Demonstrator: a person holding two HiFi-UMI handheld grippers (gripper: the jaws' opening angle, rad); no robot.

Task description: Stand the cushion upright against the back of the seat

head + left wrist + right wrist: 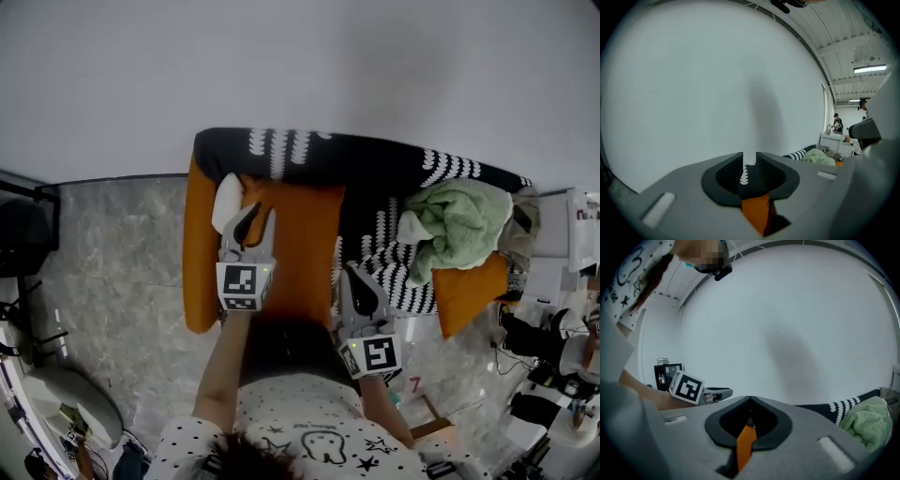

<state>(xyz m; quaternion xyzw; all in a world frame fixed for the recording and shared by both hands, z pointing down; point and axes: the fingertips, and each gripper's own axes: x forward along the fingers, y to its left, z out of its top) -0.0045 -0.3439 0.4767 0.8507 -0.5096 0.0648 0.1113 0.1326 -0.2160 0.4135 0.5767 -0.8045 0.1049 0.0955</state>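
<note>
At the left end of the sofa [375, 169], the orange cushion [305, 239] leaned against its back. We judged it light, soft and floppy, best pinched near a top corner. The left gripper [255, 217] had its fingers slightly spread and empty; the right gripper [349, 272] had them pressed together.

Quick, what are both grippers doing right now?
Left gripper: open, holding nothing.
Right gripper: closed, nothing clearly held.

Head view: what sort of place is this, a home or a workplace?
Probably a lab or workshop with a staged sitting corner: a sofa and orange cushion against a bare wall, strip lights on an open-beam ceiling, cluttered equipment nearby.
</note>
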